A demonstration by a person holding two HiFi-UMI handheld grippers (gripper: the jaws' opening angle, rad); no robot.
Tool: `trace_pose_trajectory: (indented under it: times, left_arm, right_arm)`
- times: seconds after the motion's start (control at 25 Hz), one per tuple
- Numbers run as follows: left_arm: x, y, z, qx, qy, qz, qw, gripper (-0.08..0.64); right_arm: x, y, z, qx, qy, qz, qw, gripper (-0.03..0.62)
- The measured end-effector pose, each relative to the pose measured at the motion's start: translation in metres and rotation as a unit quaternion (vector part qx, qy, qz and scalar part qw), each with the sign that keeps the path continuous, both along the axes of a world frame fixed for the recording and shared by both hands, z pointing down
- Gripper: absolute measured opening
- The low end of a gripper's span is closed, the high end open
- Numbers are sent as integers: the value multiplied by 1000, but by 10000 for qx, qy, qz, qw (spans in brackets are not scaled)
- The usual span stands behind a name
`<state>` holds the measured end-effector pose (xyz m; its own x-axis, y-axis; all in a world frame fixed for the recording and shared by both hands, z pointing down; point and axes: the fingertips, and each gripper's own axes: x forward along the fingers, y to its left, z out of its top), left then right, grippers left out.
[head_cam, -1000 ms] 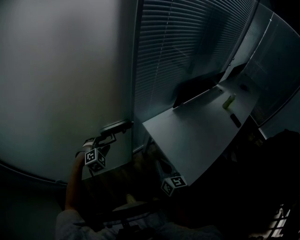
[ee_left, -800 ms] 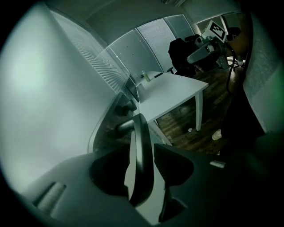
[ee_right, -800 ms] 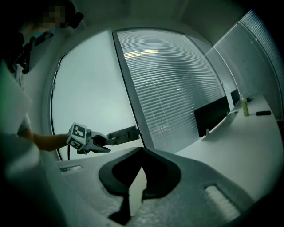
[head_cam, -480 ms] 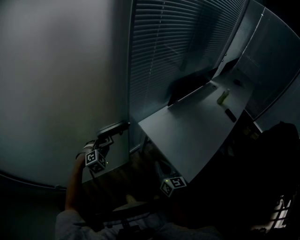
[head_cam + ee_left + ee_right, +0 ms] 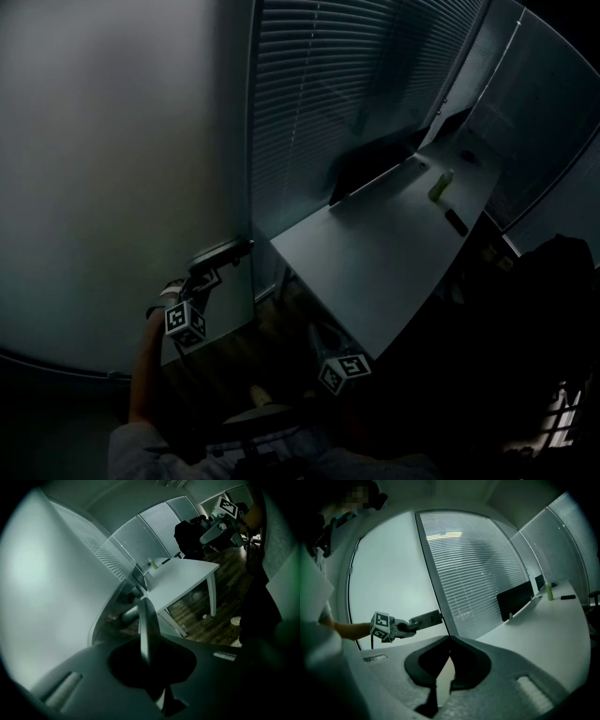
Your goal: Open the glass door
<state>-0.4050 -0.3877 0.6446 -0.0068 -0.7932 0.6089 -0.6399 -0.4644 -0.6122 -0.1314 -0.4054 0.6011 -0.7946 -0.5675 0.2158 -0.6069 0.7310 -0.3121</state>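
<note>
As my left gripper just closed onto the door handle, the glass door still looks unopened. My right gripper is pinched together, empty.

Clearance before the glass door
White desk crowds my right side — only a narrow floor strip lies open beside the door handle.

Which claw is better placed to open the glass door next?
Left. The left claw is at the glass door; its jaws have just been closing with the door handle between them. The right claw hangs shut and empty, away from the door.
</note>
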Motion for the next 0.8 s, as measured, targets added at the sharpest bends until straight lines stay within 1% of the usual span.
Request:
trace_pose_trajectory:
  times: [0.08,0.16,0.4,0.68,0.8]
  left_arm:
    - [2,2,-1,7,-64,56,10000,15]
    - [4,4,-1,-31,-49,78,10000,12]
    - [5,6,2,14,-112,68,9999,14]
    - [18,16,5,-76,-136,151,9998,6]
    - [22,21,5,-77,-143,197,9997,3]
  right_arm:
    - [4,3,2,-58,5,29,10000,2]
    - [8,6,5,-80,20,34,10000,2]
    - [23,6,6,-12,-18,150,9999,2]
    - [44,18,11,-64,57,230,9997,2]
    - [52,22,10,-65,18,328,9994,2]
